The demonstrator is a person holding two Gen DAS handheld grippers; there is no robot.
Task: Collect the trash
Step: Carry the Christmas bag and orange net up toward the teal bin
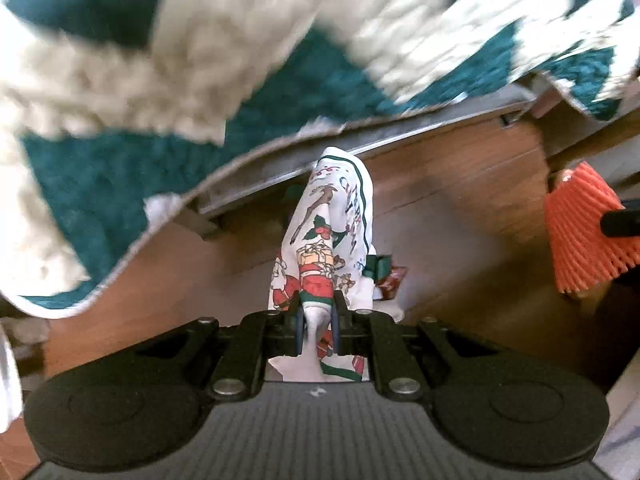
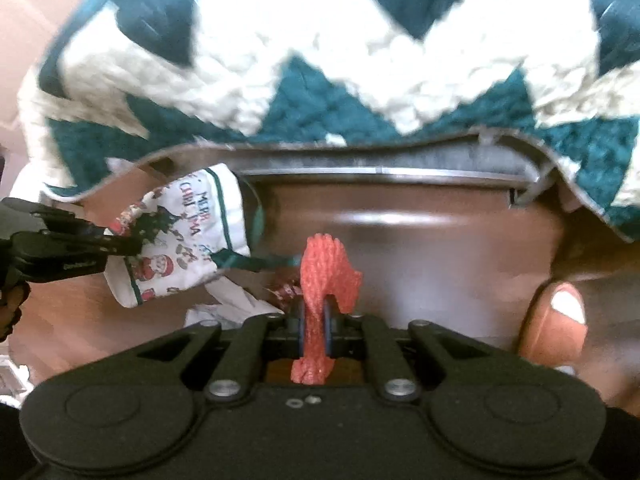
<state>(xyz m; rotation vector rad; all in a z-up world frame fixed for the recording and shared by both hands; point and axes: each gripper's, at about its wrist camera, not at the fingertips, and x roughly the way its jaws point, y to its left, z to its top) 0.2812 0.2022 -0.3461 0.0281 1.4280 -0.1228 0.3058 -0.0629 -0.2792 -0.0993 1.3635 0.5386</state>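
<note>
My left gripper is shut on a white Christmas-print napkin, which hangs from the pads above the wooden floor. From the right wrist view the same napkin shows at the left, pinched by the left gripper. My right gripper is shut on an orange foam net, a crumpled mesh sleeve that sticks out past the pads. That orange net also appears at the right edge of the left wrist view. More crumpled white paper and a small red wrapper lie on the floor below.
A green and white zigzag quilt hangs over a bed with a grey metal rail along its edge. Brown wooden floor runs beneath. A person's foot stands at the right in the right wrist view.
</note>
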